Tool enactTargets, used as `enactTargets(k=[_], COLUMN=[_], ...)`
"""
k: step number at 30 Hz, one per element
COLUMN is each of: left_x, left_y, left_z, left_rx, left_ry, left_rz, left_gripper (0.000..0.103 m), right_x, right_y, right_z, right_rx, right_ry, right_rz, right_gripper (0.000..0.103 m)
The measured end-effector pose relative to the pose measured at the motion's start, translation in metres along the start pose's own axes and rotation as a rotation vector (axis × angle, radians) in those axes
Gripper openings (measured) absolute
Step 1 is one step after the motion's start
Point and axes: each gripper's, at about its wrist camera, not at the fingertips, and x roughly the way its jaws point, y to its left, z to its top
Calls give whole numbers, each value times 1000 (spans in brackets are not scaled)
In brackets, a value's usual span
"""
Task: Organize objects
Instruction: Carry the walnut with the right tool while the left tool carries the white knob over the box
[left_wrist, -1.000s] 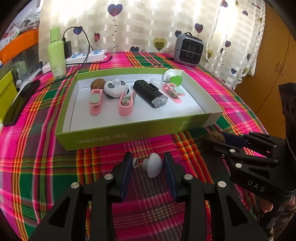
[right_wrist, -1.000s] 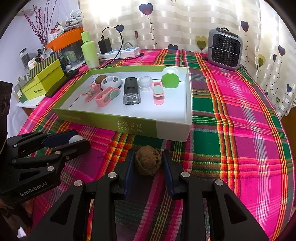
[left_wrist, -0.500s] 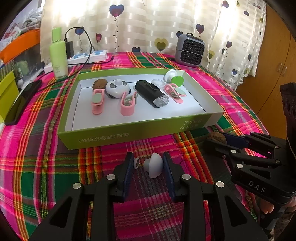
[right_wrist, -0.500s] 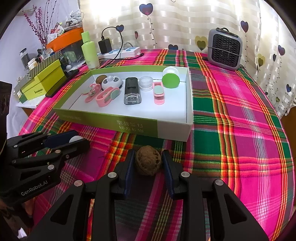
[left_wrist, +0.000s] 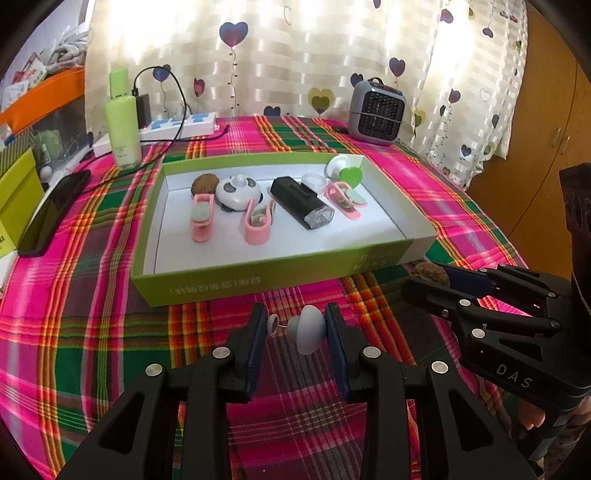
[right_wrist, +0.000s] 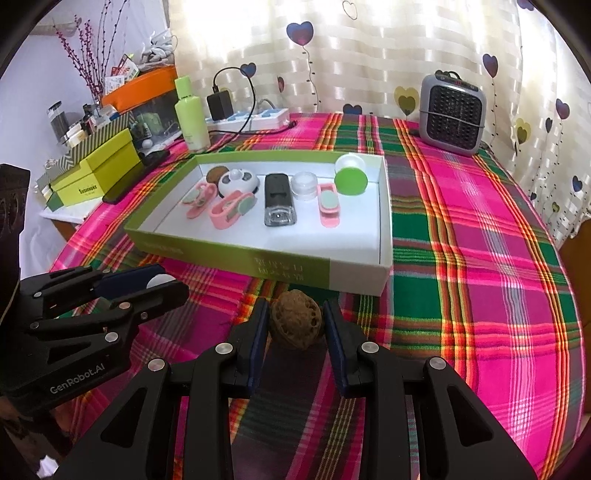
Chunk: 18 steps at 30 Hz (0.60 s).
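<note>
One suction hook (left_wrist: 308, 329) (axis crosswise) pinched by left hand-held gripper (left_wrist: 297, 328)

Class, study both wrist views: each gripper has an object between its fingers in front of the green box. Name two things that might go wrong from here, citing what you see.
1. The left gripper pinches the white suction hook end to end, its small cap against one pad; it may pivot and slip out.
2. The walnut in the right gripper is round and could roll free or clip the green box wall when lifted.
</note>
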Motion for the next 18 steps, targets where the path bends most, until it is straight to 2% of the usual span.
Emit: enactTargets(k=[18], left_x=[-8], left_y=[11], left_z=[26], left_rx=[-20], left_ry=[-38], left_rz=[1], left_gripper=[30], right_x=[-5], right_y=[2], right_z=[21], right_rx=[-11], right_ry=[-47], right_rz=[1], right_gripper=[31])
